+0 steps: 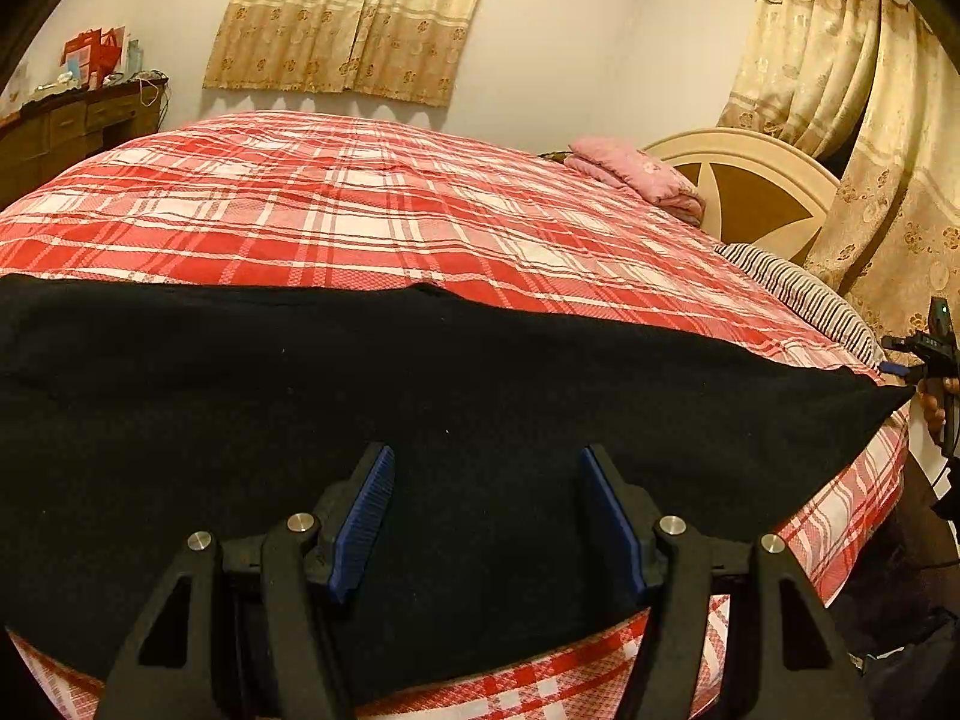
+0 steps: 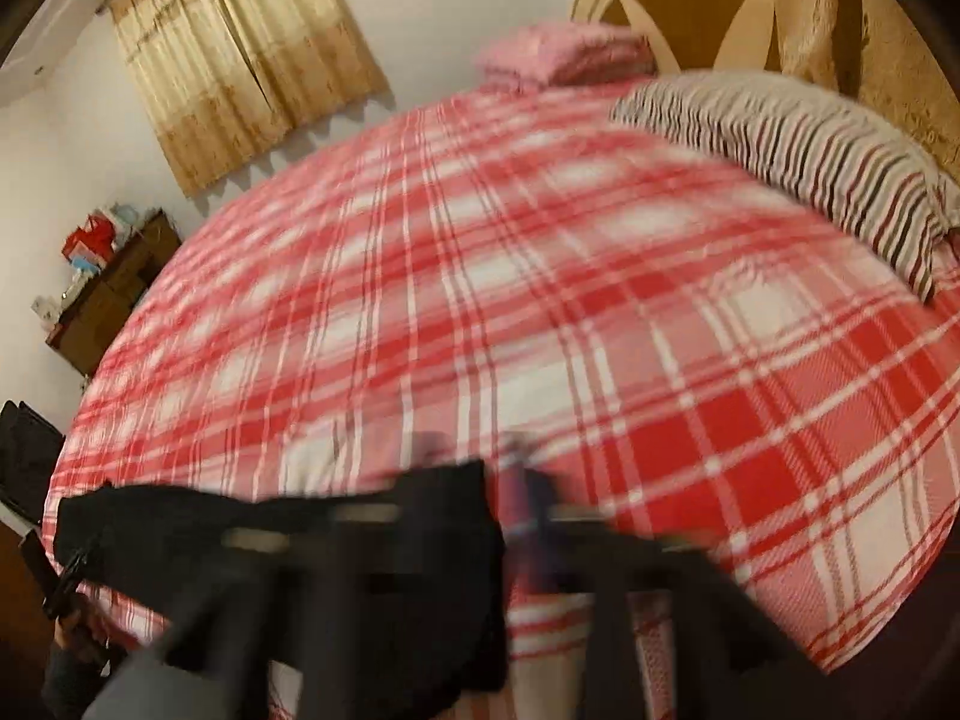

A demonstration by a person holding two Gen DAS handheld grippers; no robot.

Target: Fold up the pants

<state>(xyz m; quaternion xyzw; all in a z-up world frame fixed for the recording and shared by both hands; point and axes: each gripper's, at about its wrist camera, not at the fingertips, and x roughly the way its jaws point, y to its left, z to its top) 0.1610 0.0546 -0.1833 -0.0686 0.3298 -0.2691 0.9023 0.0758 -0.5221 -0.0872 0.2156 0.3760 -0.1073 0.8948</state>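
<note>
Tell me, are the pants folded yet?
Not yet. The black pants are laid out flat along the near edge of the plaid bed, and no fold shows. The left gripper hangs open over them; the right gripper is at their far corner. All the folding is left.

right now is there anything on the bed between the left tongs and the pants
Nothing visible. The left tongs are open directly over the black pants, which lie spread along the near edge of the plaid bed. The folded pink blanket and striped pillow sit far off by the headboard.
</note>
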